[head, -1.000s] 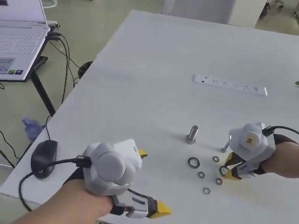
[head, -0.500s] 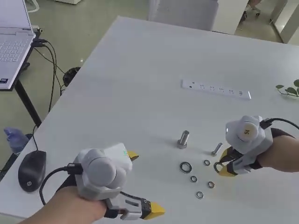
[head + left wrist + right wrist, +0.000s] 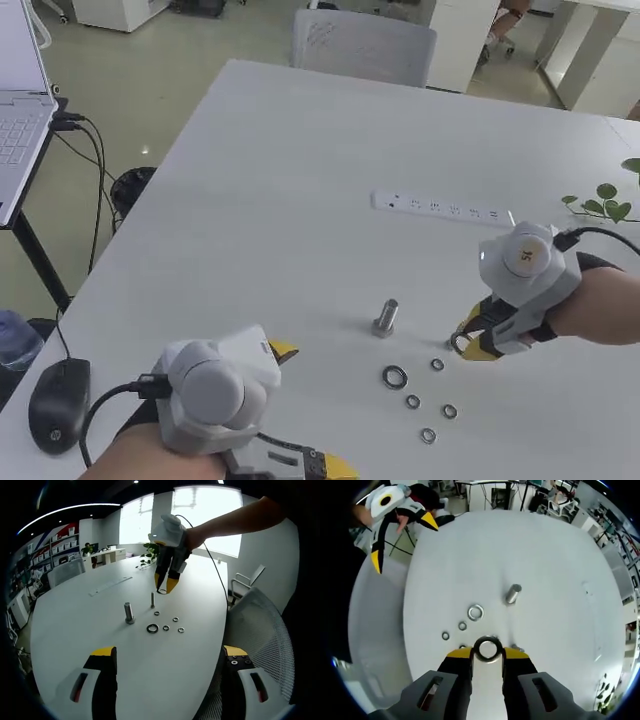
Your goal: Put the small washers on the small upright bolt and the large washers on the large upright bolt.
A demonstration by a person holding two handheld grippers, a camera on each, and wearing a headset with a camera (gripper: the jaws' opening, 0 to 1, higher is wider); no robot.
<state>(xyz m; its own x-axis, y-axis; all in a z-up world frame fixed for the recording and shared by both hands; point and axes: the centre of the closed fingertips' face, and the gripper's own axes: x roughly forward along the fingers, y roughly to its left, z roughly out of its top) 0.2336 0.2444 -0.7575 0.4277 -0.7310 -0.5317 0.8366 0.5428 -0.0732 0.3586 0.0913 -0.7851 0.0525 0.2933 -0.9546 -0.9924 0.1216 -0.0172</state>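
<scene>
The white, yellow-tipped right tool (image 3: 466, 344) trails a black cable (image 3: 598, 231).

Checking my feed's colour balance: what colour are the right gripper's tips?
Yellow. Clearest in the right gripper view, where the right gripper holds a washer.

A round yellow sticker (image 3: 525, 256) atop the right gripper (image 3: 468, 345) carries two dark digits, apparently "15", though they are too small to read with certainty.
</scene>
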